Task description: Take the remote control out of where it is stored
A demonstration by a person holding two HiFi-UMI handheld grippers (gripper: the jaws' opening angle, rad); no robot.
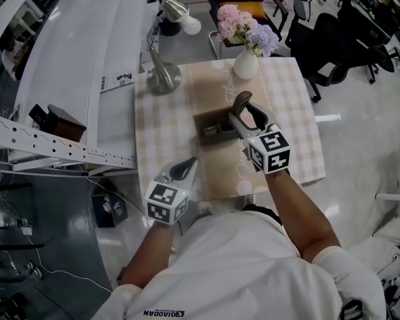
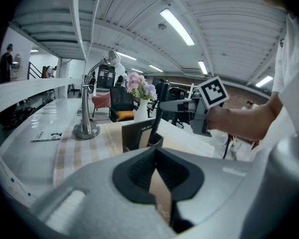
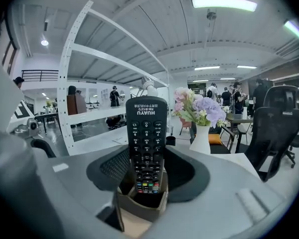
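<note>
A black remote control (image 3: 147, 143) stands upright between the pads of my right gripper (image 3: 147, 159), which is shut on its sides. Its lower end sits in a small compartment of a brown open holder (image 3: 139, 210). In the head view the right gripper (image 1: 243, 110) hovers over the holder (image 1: 210, 122) at the middle of the table. The left gripper view shows the remote (image 2: 156, 121) hanging from the right gripper (image 2: 175, 105), its tip at the holder (image 2: 134, 133). My left gripper (image 1: 187, 168) rests near the table's front edge, shut with nothing in it (image 2: 155, 151).
A white vase of pink and purple flowers (image 1: 247, 62) stands at the far edge of the checked tablecloth (image 1: 293, 112). A metal desk lamp (image 1: 163, 75) stands at the back left. White shelving (image 1: 73, 59) lies to the left, and black office chairs (image 1: 327, 45) stand behind.
</note>
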